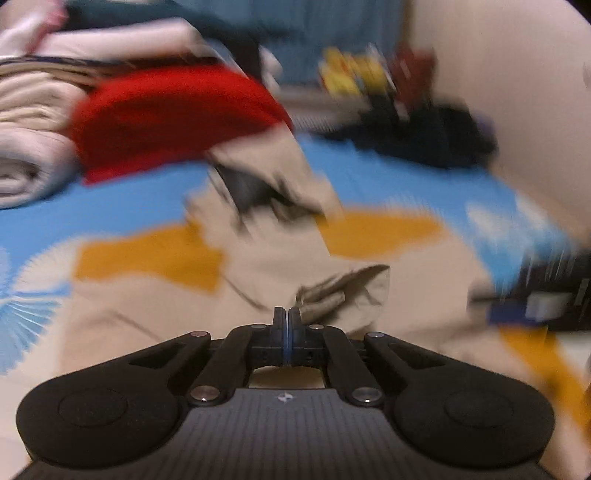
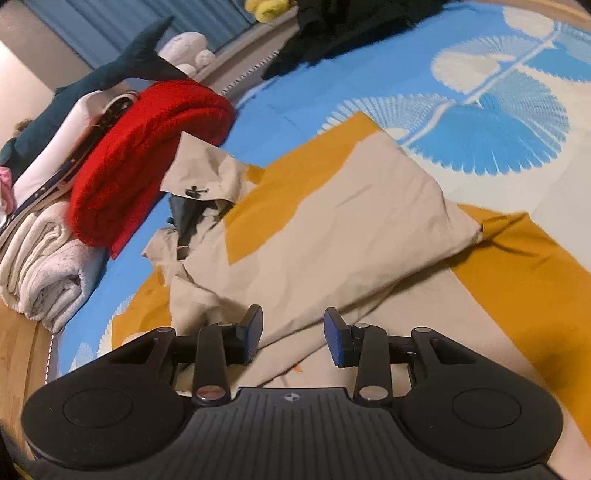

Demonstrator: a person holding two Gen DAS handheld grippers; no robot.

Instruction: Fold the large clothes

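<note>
A large beige garment [image 2: 332, 221] lies crumpled on a mustard-yellow cloth [image 2: 517, 295] spread over the bed. Its collar end with a dark lining [image 2: 184, 214] points toward the red blanket. My right gripper [image 2: 293, 326] hovers open over the near edge of the beige cloth, with a fold of it below the gap and the pads not pressing on it. In the blurred left wrist view the same beige garment [image 1: 277, 266] fills the middle. My left gripper [image 1: 287, 319] is shut right beside a bunched fold [image 1: 332, 291]; whether cloth is pinched between its pads is unclear.
A folded red blanket [image 2: 147, 155] rests on stacked white towels [image 2: 40, 266] at the left, with a dark teal plush [image 2: 110, 70] behind. Dark clothes [image 2: 351, 26] are piled at the far side. The blue bedspread [image 2: 480, 122] has a white fan pattern. A wooden floor edge [image 2: 18, 350] shows at the lower left.
</note>
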